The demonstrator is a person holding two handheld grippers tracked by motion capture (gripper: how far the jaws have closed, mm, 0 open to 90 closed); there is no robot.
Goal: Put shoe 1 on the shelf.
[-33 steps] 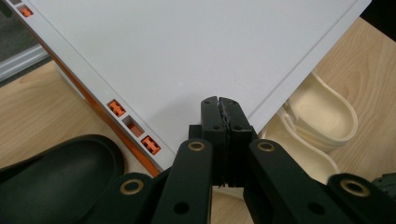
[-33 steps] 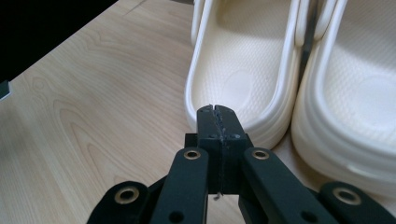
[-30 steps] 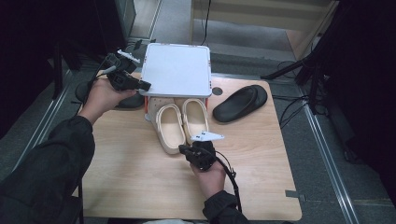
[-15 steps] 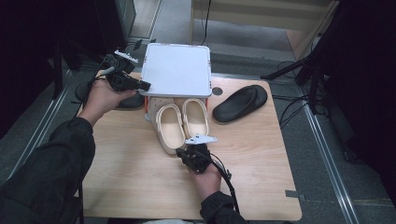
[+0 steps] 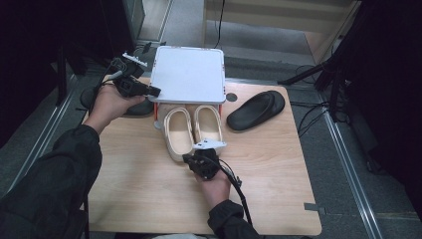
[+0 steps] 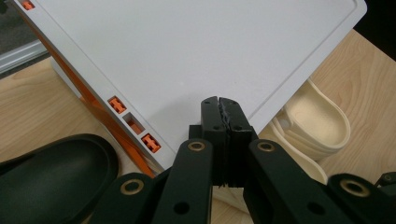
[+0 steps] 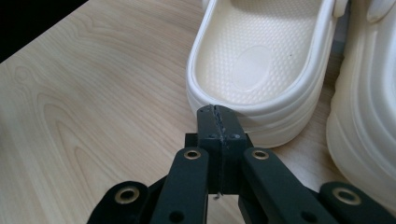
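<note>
Here, the right hand-held gripper (image 7: 218, 112), clenched empty, noses at a cream slipper's (image 7: 261, 60) heel.
The left hand-held gripper (image 6: 219, 103), likewise clenched empty, hovers over the white rack (image 5: 188, 74) at the bench's (image 5: 149, 189) far edge.

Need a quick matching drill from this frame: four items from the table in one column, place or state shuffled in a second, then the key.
Items
1. white rack
2. cream slippers
3. right gripper
4. black slipper lying on the right

States
A. jaws shut, tips at a cream heel
B. side by side, toes tucked under the rack
C. alone on bare wood beside the cream pair
D. standing on orange legs at the table's far edge

Pairs: 1-D, 2-B, 3-A, 4-C
</note>
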